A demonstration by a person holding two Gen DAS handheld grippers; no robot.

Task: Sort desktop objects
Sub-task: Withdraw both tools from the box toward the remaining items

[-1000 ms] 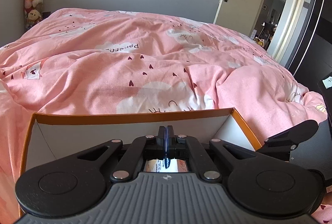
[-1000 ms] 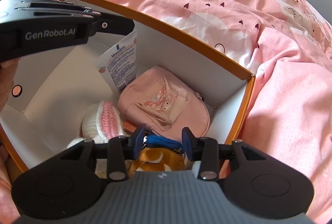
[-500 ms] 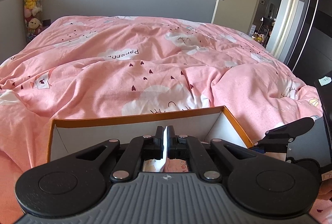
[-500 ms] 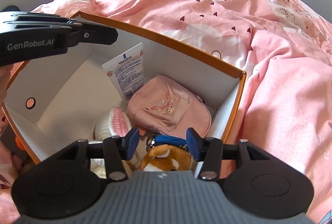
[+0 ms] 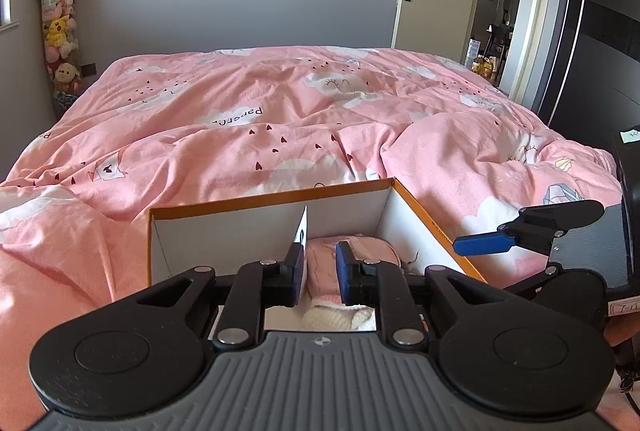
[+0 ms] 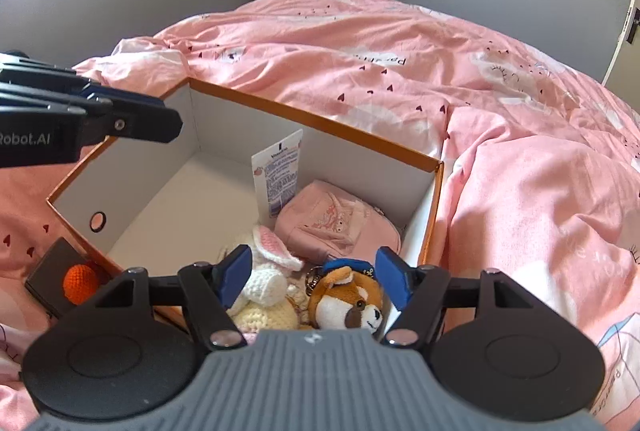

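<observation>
Both jaws are opening above the orange-rimmed box (image 6: 436, 187) on the bed (image 6: 520, 171), nothing between them: right gripper (image 6: 314, 277) over the plush bear (image 6: 348, 305), left gripper (image 5: 320, 273) near the upright tube (image 6: 278, 175). The box's left half lies free.

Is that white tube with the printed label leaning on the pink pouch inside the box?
Touching. In the right wrist view the tube stands tilted in the box, its lower edge resting against the pink pouch, no gap visible.
</observation>
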